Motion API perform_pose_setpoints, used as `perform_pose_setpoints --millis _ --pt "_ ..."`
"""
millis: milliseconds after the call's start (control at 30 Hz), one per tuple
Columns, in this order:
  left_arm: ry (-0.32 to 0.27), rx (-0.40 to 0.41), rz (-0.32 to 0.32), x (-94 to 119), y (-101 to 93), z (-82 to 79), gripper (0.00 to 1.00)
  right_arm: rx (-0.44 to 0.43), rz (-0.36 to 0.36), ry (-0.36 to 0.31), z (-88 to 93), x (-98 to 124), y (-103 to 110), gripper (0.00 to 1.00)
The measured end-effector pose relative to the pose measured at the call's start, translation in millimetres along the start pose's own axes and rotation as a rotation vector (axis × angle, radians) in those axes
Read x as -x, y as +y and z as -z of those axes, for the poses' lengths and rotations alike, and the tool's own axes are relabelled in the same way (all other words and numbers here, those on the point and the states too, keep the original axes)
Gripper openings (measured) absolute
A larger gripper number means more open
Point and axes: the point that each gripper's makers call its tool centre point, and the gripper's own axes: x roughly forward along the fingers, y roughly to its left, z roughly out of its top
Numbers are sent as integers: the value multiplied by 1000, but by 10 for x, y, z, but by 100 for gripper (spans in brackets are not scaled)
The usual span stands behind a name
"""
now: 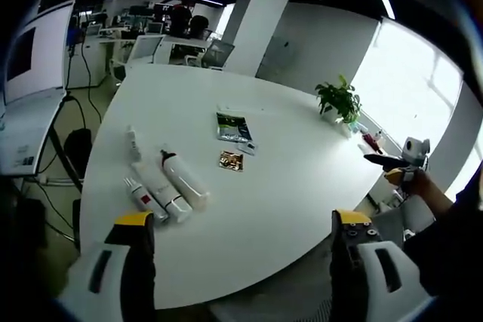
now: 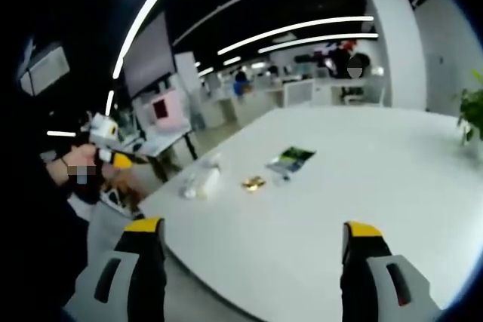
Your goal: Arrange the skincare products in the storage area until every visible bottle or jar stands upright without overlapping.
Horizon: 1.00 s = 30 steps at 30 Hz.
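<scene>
Several white skincare tubes and bottles (image 1: pixel 167 185) lie flat side by side on the left part of the white table (image 1: pixel 287 186). A small clear bottle (image 1: pixel 133 141) lies just beyond them. My left gripper (image 1: pixel 243 225) hangs open above the table's near edge, apart from them, with nothing between its jaws. In the right gripper view the same pile of products (image 2: pixel 200 179) lies near the table's left edge. My right gripper (image 2: pixel 253 233) is open and holds nothing, well short of the pile. Each gripper shows in the other's view, held in a hand (image 1: pixel 404 162) (image 2: pixel 106 145).
A green packet (image 1: pixel 232 126) (image 2: pixel 290 159) and a gold sachet (image 1: pixel 231 161) (image 2: pixel 253 183) lie mid-table. A potted plant (image 1: pixel 339 99) stands at the far right edge, small items beside it. Desks, chairs and a screen stand beyond the table.
</scene>
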Motion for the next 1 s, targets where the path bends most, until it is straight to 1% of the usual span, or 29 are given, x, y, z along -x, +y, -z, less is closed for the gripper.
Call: perform_pose_setpoints --millis 267,533,733,867,1000 --pt "15 3 -2 -38 22 22 89 -4 4 3 15 -3 -7 99" --pt "-2 8 -9 -50 65 -31 88 -11 6 1 7 -34 -15 99" --pt "10 9 -11 -80 90 -19 87 -13 6 2 -3 -61 -15 99" --pt "-2 4 -19 -120 125 -28 82 -16 11 6 10 -71 -26 99" --pt "3 10 -18 -175 165 -14 81 -27 13 0 5 -88 -31 99"
